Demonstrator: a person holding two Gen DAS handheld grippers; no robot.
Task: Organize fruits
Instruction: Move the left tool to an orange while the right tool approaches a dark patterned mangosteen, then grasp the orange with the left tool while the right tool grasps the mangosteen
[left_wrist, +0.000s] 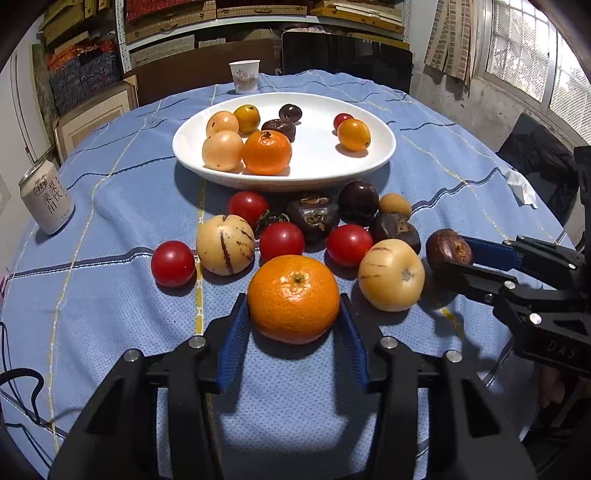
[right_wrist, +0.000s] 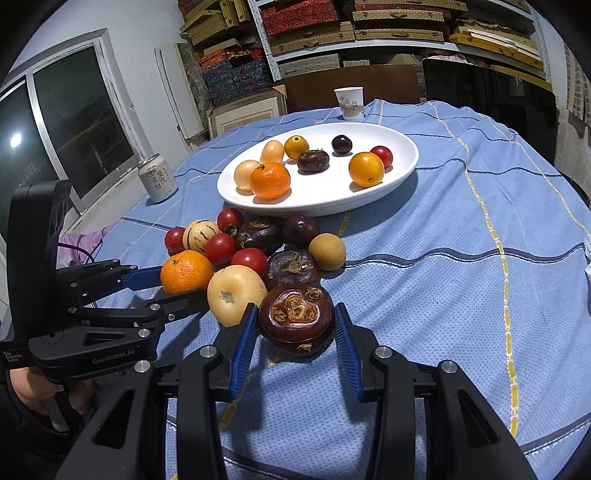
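Observation:
An orange mandarin lies on the blue cloth, and my left gripper has its blue pads pressed against both sides of it. My right gripper is shut on a dark brown fruit with dried sepals on top, also resting on the cloth. From the left wrist view the right gripper comes in from the right edge. Behind both lie loose red tomatoes, pale striped melons and more dark fruits. A white plate farther back holds several fruits.
A drink can stands at the table's left edge and a paper cup behind the plate. A pale melon sits between the two grippers, close to both. A hand holds the left gripper. Shelves and a window surround the table.

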